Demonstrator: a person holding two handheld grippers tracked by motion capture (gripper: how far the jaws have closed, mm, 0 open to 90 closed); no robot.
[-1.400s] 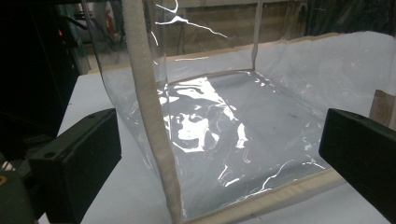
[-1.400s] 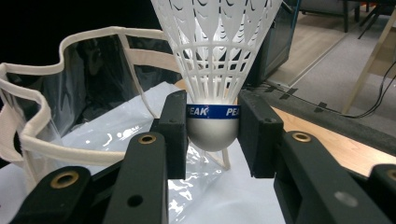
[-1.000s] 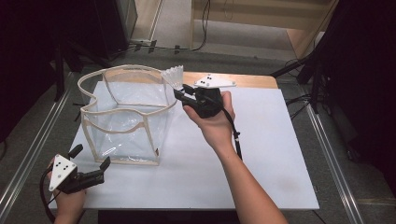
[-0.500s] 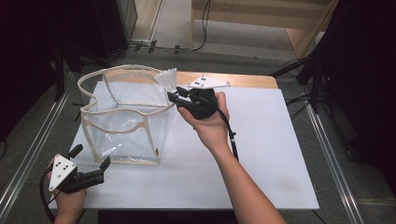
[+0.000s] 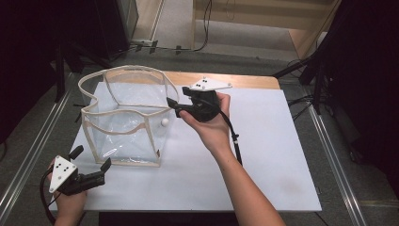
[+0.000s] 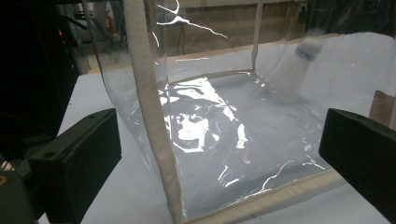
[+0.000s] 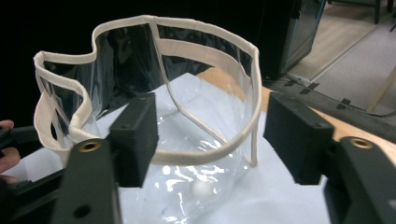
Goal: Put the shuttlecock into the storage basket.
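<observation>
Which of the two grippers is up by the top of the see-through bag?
The right gripper. Its open fingers sit at the bag's top rim, while the left gripper waits low at the table's near corner.

No readable text (none anywhere).

One clear plastic bag (image 5: pixel 124 117) with cream trim. One small white thing (image 5: pixel 164 122) inside it, blurred. Two grippers: left (image 5: pixel 89 165), right (image 5: pixel 172 104). Two hands. One white table (image 5: pixel 277 155). Two grey three-cornered plates.
</observation>
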